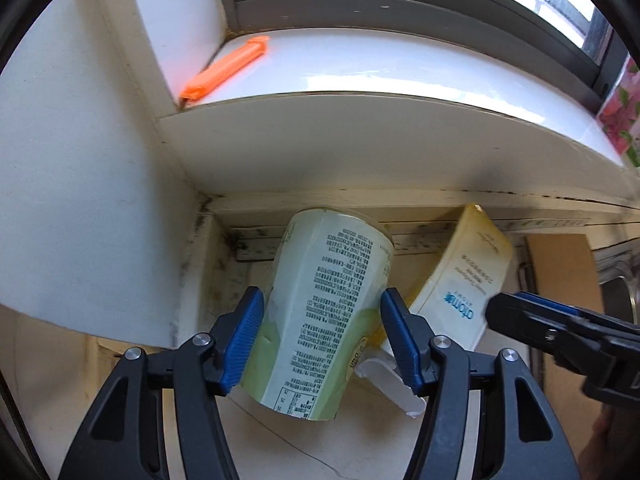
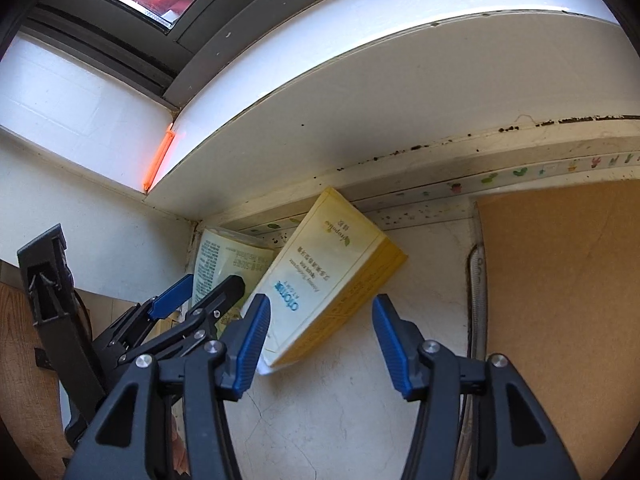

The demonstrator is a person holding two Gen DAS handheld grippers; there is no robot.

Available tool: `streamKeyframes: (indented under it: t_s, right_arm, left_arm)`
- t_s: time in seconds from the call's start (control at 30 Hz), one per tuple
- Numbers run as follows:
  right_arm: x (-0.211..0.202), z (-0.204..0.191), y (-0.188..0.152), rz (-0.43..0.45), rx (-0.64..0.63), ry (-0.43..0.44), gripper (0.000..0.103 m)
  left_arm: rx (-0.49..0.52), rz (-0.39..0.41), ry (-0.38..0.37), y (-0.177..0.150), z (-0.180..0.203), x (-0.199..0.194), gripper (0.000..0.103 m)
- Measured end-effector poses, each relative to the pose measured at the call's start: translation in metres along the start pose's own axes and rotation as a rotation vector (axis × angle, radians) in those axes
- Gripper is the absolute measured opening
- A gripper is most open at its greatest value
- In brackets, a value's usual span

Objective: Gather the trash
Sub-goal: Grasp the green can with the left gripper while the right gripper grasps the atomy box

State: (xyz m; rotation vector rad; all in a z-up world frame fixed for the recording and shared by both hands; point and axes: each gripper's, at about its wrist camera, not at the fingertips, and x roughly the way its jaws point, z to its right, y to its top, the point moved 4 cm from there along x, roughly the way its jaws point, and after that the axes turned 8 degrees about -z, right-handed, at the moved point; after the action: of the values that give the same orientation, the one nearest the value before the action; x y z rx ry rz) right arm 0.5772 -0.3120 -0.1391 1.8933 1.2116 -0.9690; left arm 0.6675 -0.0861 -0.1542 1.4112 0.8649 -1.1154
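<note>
A pale green paper cup [image 1: 320,308] with printed text is tilted between the blue pads of my left gripper [image 1: 322,340], which is shut on it above the counter. A yellow carton [image 2: 332,276] with blue lettering leans against the wall under the sill; it also shows in the left wrist view [image 1: 460,280]. My right gripper [image 2: 320,340] is open, its pads on either side of the carton's near end, not touching it. The cup [image 2: 224,264] and the left gripper [image 2: 188,312] show at the left of the right wrist view.
A white window sill [image 1: 360,68] overhangs the counter corner, with an orange clip [image 1: 224,68] lying on it. A brown board [image 2: 560,300] stands at the right. A white plastic scrap [image 1: 392,384] lies under the cup. A metal sink edge [image 1: 620,280] is at far right.
</note>
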Motion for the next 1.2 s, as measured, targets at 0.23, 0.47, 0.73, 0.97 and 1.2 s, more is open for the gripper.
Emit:
streamKeyframes:
  t_s: [0.23, 0.47, 0.73, 0.97, 1.2]
  right_arm:
    - [-0.007, -0.002, 0.001, 0.01, 0.005, -0.04, 0.054]
    - [-0.008, 0.001, 0.001, 0.004, 0.029, -0.059, 0.055]
    - [-0.007, 0.001, 0.004, -0.018, 0.053, -0.052, 0.056]
    - [0.0, -0.004, 0.007, -0.042, 0.028, -0.109, 0.061]
    - [0.023, -0.026, 0.01, -0.052, 0.012, -0.162, 0.068]
  left_arm:
    - [-0.008, 0.01, -0.043, -0.005, 0.012, 0.003, 0.059]
    - [-0.077, -0.002, -0.098, -0.012, 0.002, 0.014, 0.064]
    - [-0.113, -0.028, -0.134, -0.027, 0.004, 0.032, 0.063]
    - [-0.196, -0.016, -0.107, -0.062, -0.02, 0.02, 0.059]
    - [-0.279, 0.008, -0.078, -0.101, -0.033, -0.008, 0.059]
